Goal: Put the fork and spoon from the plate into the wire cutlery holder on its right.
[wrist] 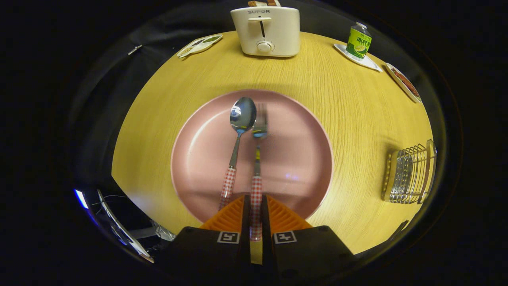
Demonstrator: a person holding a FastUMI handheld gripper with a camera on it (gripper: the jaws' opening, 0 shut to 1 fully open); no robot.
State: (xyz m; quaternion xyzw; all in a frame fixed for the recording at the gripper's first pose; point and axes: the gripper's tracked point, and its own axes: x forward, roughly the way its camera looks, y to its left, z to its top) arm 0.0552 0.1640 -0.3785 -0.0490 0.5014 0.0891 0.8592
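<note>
**Fork clamped in the tool over the plate**

The tool (256, 206) grips the checked red-and-white handle of the steel fork (258, 159) between both fingers. The matching steel spoon (238, 135) lies just beside it on the round pink plate (301, 159). The wire cutlery holder (408, 174) stands to the right on the yellow wooden tabletop (357, 107).

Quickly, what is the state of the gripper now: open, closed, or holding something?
Gripper: closed on the fork by its checked handle, above the pink plate; the spoon lies beside it, not held.
</note>
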